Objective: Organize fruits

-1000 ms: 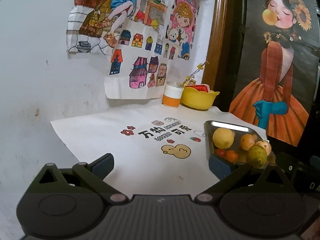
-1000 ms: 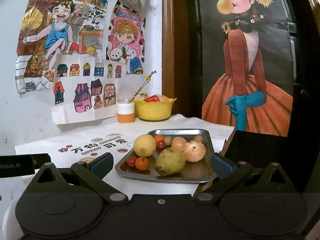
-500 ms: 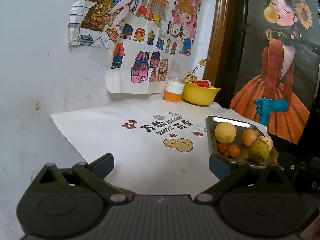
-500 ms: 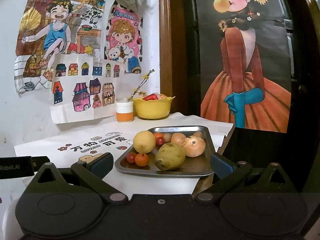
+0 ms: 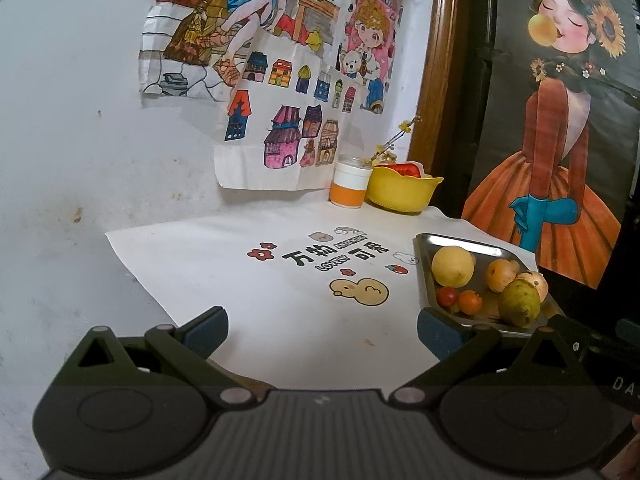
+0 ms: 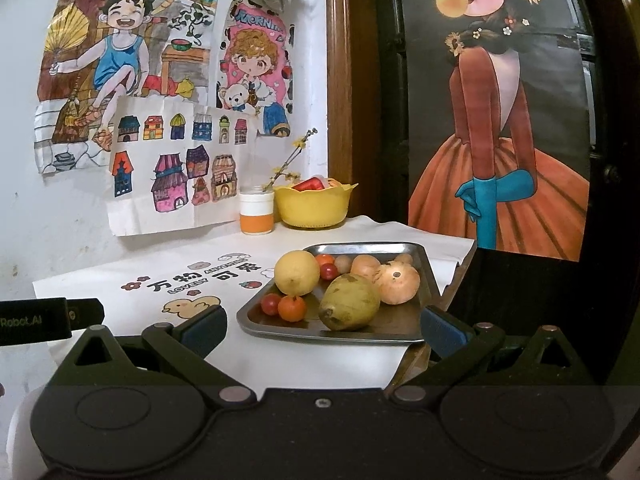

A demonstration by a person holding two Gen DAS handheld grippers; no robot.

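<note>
1. My right gripper (image 6: 322, 330) hangs with fingers spread wide and empty; the metal tray (image 6: 422, 262) of fruits sits just beyond, centre frame
2. A green pear (image 6: 349, 302) lies nearest, a yellow lemon (image 6: 297, 267) to its upper left
3. My left gripper (image 5: 322, 330) is also spread, the tray at right of its frame
</note>
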